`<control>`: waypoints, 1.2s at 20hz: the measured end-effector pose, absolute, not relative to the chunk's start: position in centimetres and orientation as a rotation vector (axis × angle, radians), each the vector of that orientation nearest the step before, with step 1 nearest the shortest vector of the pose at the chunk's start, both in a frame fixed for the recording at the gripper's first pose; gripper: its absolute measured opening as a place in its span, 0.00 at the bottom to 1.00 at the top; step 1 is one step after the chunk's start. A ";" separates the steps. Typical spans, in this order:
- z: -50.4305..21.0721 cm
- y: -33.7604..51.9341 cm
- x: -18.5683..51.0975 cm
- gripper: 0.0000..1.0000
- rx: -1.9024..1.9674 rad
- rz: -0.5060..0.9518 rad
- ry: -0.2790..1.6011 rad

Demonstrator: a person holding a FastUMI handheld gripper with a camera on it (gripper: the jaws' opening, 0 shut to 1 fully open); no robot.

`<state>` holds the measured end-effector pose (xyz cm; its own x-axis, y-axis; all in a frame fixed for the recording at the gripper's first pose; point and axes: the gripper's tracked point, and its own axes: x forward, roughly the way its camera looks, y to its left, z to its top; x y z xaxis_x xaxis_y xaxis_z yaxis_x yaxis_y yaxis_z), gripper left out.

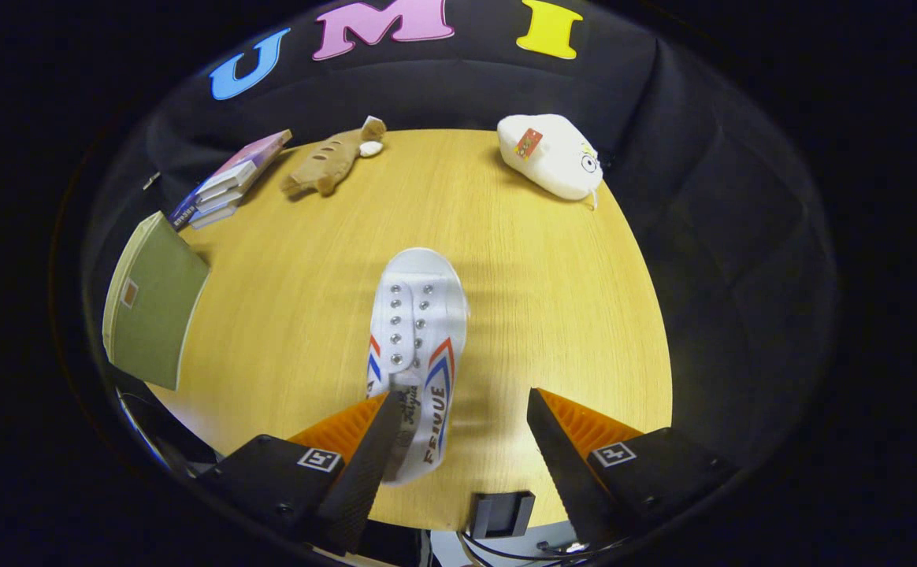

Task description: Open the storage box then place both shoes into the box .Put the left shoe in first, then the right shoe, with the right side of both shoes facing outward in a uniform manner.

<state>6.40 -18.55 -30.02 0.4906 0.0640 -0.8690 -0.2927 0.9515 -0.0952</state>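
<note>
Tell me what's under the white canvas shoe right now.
The white canvas shoe rests on the round wooden table; anything beneath its sole is hidden. The open fingers straddle its heel; the left one overlaps it.

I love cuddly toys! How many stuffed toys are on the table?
2. A brown plush toy lies at the table's far edge beside the stacked books; a white plush toy lies at the far edge, farther right. Both are beyond the shoe and the open gripper.

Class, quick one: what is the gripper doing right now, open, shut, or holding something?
Gripper: open, holding nothing; the white sneaker lies on the table between the fingers, against the left one.
</note>
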 end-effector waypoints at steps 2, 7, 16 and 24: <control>-31.9 -18.7 6.8 0.99 -0.231 0.213 1.082; -34.1 -17.7 8.0 0.98 -0.143 0.223 1.132; -35.0 -16.4 8.0 0.23 -0.026 0.187 1.181; -33.2 -14.6 7.0 0.06 0.109 0.160 1.184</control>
